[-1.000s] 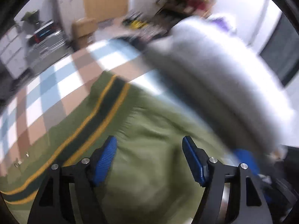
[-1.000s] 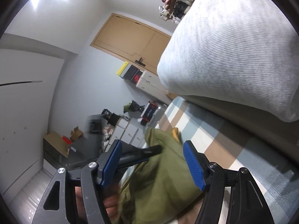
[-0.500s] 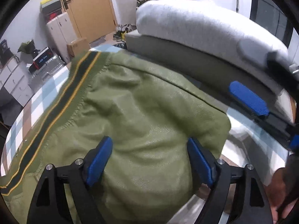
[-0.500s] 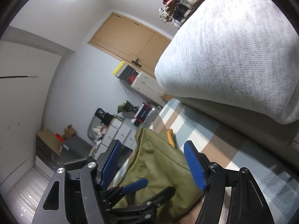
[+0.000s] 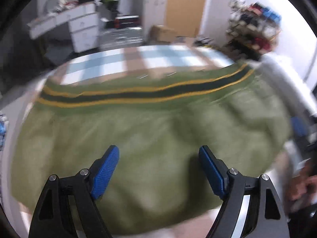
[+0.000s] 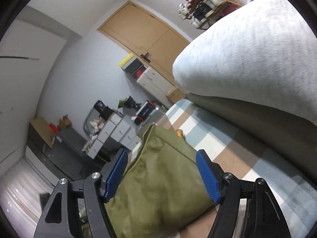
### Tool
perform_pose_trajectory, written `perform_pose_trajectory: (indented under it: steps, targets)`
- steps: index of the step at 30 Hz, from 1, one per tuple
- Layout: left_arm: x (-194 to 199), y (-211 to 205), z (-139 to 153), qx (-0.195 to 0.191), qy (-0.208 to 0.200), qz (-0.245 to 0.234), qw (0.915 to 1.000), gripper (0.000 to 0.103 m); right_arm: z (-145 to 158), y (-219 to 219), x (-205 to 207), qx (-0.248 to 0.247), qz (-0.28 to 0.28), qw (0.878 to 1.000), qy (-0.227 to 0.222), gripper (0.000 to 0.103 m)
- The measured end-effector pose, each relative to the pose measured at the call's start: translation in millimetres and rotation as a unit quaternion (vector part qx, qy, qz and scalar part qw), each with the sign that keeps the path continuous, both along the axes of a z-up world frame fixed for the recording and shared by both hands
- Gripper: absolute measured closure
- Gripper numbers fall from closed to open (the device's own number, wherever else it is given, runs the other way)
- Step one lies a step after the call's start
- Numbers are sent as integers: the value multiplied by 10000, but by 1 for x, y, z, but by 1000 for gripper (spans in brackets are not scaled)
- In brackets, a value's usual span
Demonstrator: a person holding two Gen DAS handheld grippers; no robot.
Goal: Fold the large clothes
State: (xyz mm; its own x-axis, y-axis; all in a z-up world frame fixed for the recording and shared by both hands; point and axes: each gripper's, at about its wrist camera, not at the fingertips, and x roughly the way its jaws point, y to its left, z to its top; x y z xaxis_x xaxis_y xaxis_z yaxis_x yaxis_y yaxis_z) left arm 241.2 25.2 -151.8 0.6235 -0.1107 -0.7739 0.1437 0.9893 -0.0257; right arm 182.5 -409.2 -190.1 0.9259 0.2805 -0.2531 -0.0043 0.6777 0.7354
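The green jacket (image 5: 150, 138) lies spread on a checked bed (image 5: 158, 57), its striped hem (image 5: 142, 93) toward the far edge. The left hand-held gripper (image 5: 158, 170) hangs above it, jaws spread and empty. The right hand-held gripper (image 6: 161, 174) is also spread, the jacket's edge (image 6: 158, 178) lying loose between its pads, beside a grey pillow (image 6: 247, 59).

walls: white wall (image 6: 83, 63) showing | door: wooden door (image 6: 150, 35) standing shut | storage: white drawers (image 6: 118, 132) sitting beside suitcase (image 6: 152, 113) | shelf: shoe rack (image 6: 206, 6) standing in corner
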Motion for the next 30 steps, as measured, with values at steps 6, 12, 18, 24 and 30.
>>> perform_pose_trajectory:
  steps: [6,12,18,24,30]
  targets:
    - [-1,-16,-21,250,-461,-136,9985,20,9,19,0,-596,38,9982,-8,31]
    - [-13,3,-8,171,-487,-167,9985,19,14,36,3,-1029,176,9945,-13,27]
    - [-13,1,-9,217,-461,-221,9985,19,11,32,5,-917,88,9957,76,27]
    - [-23,50,27,-264,-528,182,9981,19,9,28,5,-757,88,9970,99,27]
    - [0,118,-1,-337,-74,584,9977,20,8,28,6,-731,189,9971,80,27]
